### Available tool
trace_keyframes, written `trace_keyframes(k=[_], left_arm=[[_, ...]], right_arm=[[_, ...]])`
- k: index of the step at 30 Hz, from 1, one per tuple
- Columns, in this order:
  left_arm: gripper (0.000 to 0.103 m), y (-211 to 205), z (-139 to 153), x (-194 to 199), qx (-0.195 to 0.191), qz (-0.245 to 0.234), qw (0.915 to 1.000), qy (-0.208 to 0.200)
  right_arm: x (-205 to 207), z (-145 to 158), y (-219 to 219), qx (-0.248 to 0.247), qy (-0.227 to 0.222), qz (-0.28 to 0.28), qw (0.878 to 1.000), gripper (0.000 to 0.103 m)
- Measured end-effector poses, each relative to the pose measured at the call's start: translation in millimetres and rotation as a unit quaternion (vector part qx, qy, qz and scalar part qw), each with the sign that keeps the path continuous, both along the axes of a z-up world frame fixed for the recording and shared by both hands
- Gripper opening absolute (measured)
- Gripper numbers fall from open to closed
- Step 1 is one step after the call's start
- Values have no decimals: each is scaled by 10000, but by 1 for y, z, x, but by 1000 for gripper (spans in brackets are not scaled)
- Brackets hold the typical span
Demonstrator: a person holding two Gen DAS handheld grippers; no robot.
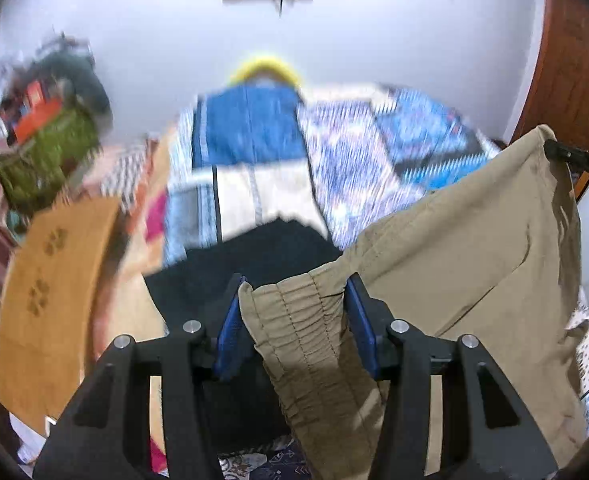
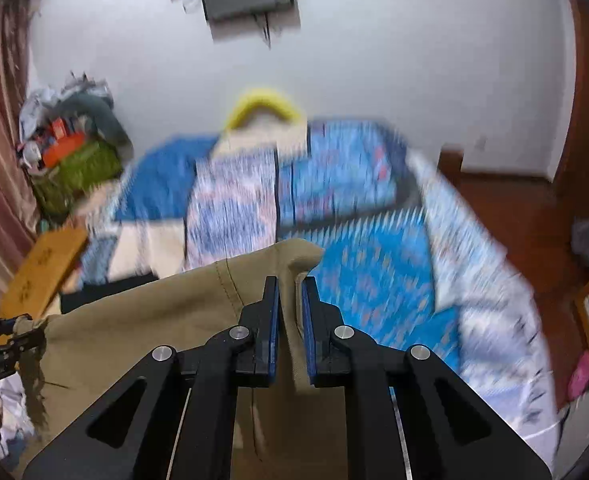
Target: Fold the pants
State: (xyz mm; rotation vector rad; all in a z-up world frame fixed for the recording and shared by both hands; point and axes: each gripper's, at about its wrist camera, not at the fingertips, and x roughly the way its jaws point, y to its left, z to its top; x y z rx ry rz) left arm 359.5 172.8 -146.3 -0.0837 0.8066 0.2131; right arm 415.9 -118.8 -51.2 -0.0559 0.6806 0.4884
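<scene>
The khaki cotton pants (image 1: 466, 240) hang stretched between the two grippers, lifted above the bed. The left gripper (image 1: 294, 320) has its blue-padded jaws clamped on the gathered elastic waistband (image 1: 306, 332), a thick bunch of ruched cloth that keeps the pads well apart. The right gripper (image 2: 290, 320) is closed almost fully, its blue pads pinching a thin fold of the same khaki cloth near a seamed edge. From the left wrist view, the fabric spreads in a wide sheet up and to the right, where its far corner meets the black tip of the other tool at the frame's edge. The cloth looks plain, slightly creased, with a stitched seam running along it.

Below lies a blue, white and cream patchwork bedspread (image 2: 374, 264), heavily blurred. A dark black garment (image 1: 254, 256) rests on the bed just beyond the left jaws. A yellow curved object (image 1: 264, 68) sits at the head of the bed against the white wall (image 1: 374, 40), and a green basket of clutter (image 1: 50, 148) stands at the left.
</scene>
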Motion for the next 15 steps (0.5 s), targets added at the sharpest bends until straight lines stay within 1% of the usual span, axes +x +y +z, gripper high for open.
trace_keyframes(k=[2,4,6,9,15], left_arm=[[49,-5,17,-5,76,-44,9999,-145],[49,-8,27,-15,27,-95,9997,-205],[49,-11,33,-25,-35,-149,9996,-241],[49,-19,39,-48,-147,-280,9991,-280],[49,-42,41,-99,-166,-675,9969,-373]], right_arm=[[-13,27,-7,188,-222,-23,9996,9],[-29,47,-18,364,-332,1,9988,9],[-45,57,-28,455,-382,37,9982,9],[-73,63,-44,566,-379,94,9976,9],[-134,56,-74,424,-423,57,9982,9]])
